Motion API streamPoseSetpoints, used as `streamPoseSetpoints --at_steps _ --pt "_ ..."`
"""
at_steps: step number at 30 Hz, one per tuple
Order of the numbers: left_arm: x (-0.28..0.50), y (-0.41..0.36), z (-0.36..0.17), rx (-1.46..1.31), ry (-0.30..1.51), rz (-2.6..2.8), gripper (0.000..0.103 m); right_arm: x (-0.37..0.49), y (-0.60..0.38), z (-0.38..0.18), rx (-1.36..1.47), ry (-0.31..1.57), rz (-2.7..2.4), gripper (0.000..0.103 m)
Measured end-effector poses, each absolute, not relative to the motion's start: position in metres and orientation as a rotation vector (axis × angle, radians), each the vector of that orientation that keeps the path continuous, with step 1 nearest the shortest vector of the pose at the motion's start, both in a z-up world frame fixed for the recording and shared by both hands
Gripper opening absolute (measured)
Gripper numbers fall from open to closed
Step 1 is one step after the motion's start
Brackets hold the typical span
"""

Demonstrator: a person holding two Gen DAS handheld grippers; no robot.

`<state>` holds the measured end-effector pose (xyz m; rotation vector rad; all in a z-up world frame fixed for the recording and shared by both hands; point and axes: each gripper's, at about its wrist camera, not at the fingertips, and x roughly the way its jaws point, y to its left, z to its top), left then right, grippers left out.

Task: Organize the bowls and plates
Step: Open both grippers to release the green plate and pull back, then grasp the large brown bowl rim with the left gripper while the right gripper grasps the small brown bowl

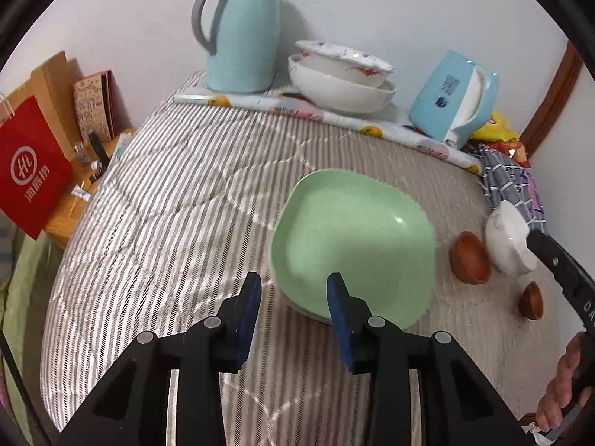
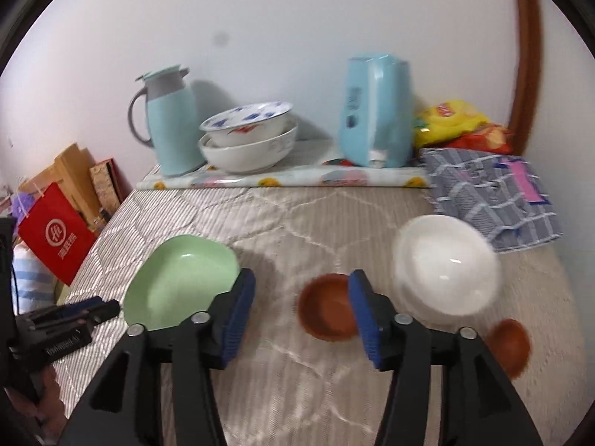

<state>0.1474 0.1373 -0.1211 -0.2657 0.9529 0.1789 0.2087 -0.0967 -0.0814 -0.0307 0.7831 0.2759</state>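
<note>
A stack of green plates (image 1: pixel 353 238) lies on the striped cloth; it also shows in the right wrist view (image 2: pixel 186 282). My left gripper (image 1: pixel 293 293) is open and empty, its right finger over the stack's near rim. My right gripper (image 2: pixel 301 290) is open and empty above the cloth. A brown bowl (image 2: pixel 323 306) lies just behind its right finger. A white bowl stack (image 2: pixel 446 264) sits to the right, and a second brown bowl (image 2: pixel 507 345) lies nearer. The left wrist view shows the brown bowls (image 1: pixel 470 258) (image 1: pixel 531 301) and the white bowls (image 1: pixel 507 238).
At the back stand a blue thermos jug (image 1: pixel 243 33), two nested white bowls (image 1: pixel 342 78) and a blue tissue box (image 1: pixel 452 100) on a rolled floral sheet (image 1: pixel 334 119). A checked cloth (image 2: pixel 491 197) and snack bags (image 2: pixel 457 122) lie at right. A red bag (image 1: pixel 29 171) stands left.
</note>
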Motion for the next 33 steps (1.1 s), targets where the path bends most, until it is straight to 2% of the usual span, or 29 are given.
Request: streamPoseSetpoints --at_steps 2,5,17,33 --pt "0.146 0.129 -0.113 -0.254 0.936 0.168 0.045 0.2 -0.115 -0.076 -0.022 0.755 0.242 0.067" --pt "0.146 0.112 -0.102 -0.245 0.914 0.145 0.046 0.189 -0.143 -0.07 -0.017 0.734 0.186 0.073" --pt "0.155 0.031 -0.087 -0.185 0.895 0.016 0.047 0.166 -0.242 -0.073 0.046 0.794 0.055 0.074" --pt "0.198 -0.032 -0.13 -0.133 1.018 -0.047 0.047 0.178 -0.313 -0.125 0.103 0.891 -0.049 0.073"
